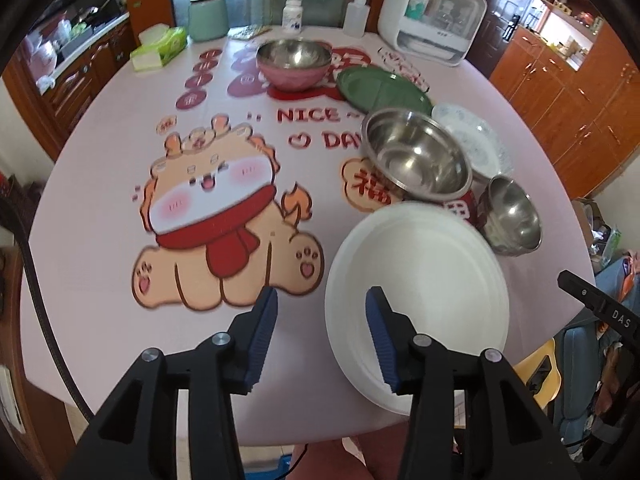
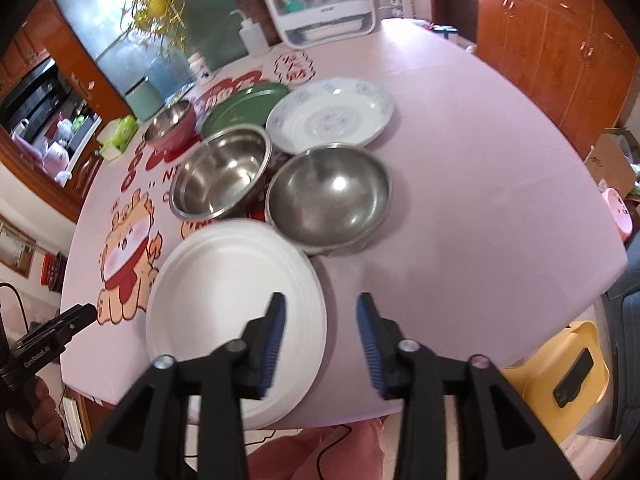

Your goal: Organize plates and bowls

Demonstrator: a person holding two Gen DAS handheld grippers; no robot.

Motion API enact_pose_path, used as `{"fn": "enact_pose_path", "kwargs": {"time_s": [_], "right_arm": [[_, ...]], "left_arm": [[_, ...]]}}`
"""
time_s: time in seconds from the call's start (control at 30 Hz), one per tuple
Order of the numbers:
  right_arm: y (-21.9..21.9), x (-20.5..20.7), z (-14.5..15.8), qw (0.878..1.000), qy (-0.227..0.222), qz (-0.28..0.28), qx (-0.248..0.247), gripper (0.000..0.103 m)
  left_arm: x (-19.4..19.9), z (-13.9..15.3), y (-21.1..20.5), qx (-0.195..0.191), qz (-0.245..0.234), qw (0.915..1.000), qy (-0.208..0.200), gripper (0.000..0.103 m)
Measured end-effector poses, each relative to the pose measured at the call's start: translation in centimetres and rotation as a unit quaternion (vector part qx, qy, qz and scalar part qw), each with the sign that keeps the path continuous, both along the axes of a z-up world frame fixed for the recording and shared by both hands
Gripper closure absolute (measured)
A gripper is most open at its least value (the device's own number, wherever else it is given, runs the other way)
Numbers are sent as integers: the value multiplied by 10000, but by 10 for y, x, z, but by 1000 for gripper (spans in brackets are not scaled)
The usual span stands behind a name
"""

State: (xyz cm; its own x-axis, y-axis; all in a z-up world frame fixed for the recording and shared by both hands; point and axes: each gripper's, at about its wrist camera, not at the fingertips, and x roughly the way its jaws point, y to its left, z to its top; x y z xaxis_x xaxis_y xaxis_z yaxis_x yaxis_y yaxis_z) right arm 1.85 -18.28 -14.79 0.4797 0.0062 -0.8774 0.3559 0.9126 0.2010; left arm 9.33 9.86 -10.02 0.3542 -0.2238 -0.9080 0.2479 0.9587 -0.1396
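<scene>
A white plate point(image 1: 416, 300) point(image 2: 236, 320) lies flat at the table's near edge. My left gripper point(image 1: 322, 304) hangs open above the plate's left rim, nothing between its blue pads. My right gripper point(image 2: 321, 312) hangs open above the plate's right rim, also with nothing between its pads. Behind the plate stand two steel bowls, a larger one point(image 1: 416, 152) point(image 2: 220, 176) and another point(image 1: 510, 216) point(image 2: 328, 196). Farther back lie a blue-patterned white plate point(image 1: 476, 140) point(image 2: 330, 116), a green plate point(image 1: 380, 88) point(image 2: 244, 108) and a pink-sided steel bowl point(image 1: 294, 64) point(image 2: 170, 124).
The pink tablecloth point(image 1: 100, 208) carries a cartoon print. At the far edge stand a white appliance point(image 1: 432, 12), a squeeze bottle point(image 1: 356, 16), a pill jar point(image 1: 293, 16), a green container point(image 1: 208, 16) and a tissue pack point(image 1: 160, 48). Wooden cabinets point(image 2: 560, 40) line the right.
</scene>
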Motion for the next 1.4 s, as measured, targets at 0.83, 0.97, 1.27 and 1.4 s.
{"fn": "enact_pose_path", "kwargs": {"time_s": [0.83,0.97,1.27,1.4], "right_arm": [[-92,88,79,9941,-600,875,-240,23],[-109,115,80,9903,-589,1251,-137,22],[-133,179,75,9776,-557,2029,48,17],[-139,206,69,9721,-534,2280,150,17]], "left_arm": [[49,62,-59,222,868,9960,-60,32],[56,65,-73,317,1158,9928,-60,30],[80,67,-98,473,1741,9835,-126,29],[94,63,-107,503,1876,9809,-75,28]]}}
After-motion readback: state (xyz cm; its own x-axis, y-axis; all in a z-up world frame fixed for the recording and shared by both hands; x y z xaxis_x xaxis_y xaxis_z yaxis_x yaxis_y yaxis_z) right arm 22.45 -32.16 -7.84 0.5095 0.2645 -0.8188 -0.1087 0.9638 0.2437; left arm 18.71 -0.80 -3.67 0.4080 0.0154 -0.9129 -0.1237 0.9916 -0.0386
